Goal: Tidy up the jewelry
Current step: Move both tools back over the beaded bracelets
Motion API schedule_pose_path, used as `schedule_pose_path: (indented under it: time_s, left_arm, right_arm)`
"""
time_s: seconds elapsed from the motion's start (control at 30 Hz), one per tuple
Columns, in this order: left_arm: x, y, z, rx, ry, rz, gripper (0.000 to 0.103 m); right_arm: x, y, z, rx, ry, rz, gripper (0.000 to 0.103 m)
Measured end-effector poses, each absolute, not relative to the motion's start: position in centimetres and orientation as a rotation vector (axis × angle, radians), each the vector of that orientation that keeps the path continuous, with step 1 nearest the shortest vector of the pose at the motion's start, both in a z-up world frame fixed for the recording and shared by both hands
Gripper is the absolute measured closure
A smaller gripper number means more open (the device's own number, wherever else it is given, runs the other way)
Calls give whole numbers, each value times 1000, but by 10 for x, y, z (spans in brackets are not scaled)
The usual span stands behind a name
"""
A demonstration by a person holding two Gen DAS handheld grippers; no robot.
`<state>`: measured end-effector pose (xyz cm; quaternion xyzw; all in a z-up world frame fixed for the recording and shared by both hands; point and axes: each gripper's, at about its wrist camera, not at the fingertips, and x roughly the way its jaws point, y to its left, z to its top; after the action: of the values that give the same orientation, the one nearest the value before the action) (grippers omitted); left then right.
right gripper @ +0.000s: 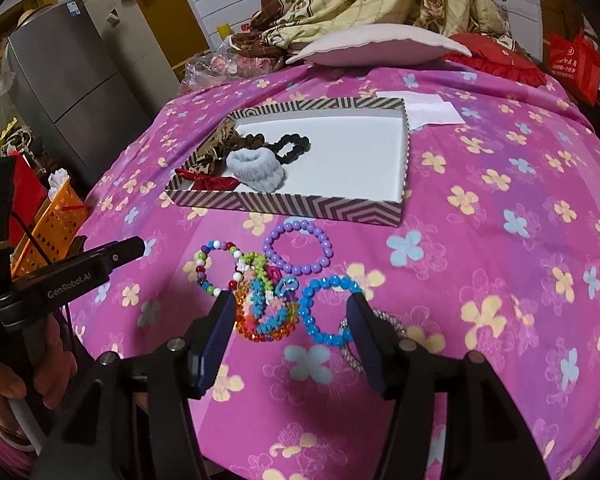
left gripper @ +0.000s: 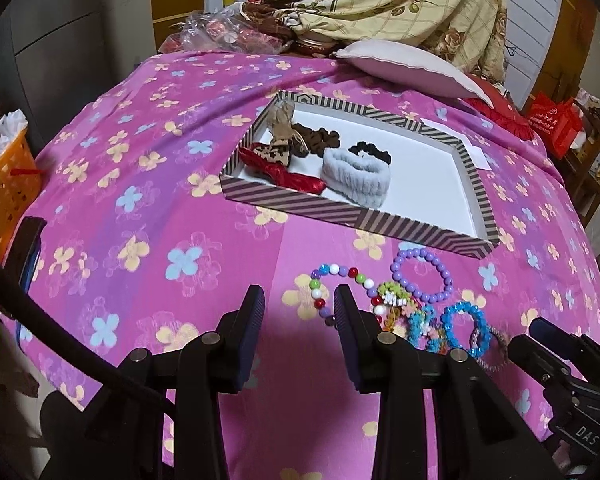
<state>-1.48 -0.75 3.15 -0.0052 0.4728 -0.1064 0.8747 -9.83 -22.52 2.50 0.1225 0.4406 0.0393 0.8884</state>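
The left gripper [right gripper: 138,247] carries "GenRobot.AI" in white along its black body. The right gripper [left gripper: 540,330] shows "DAS". White print on the red bag [right gripper: 576,62] seems too blurred to read.

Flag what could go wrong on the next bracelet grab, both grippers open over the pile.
1. The blue bracelet touches the tangled multicolor pile, so the right gripper may drag several pieces at once.
2. The silver bracelet sits partly hidden behind a right finger; likely snagged.
3. The left gripper straddles the multicolor bead bracelet; smooth beads could slip.
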Motion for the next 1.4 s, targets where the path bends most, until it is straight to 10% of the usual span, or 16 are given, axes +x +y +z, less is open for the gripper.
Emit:
schedule_pose_path:
  time_s: [1.4]
  left_arm:
    - [19, -77, -26, -217, 1353, -316, 46]
  right_arm:
    - [-108, -257, -12, 231, 981, 56, 41]
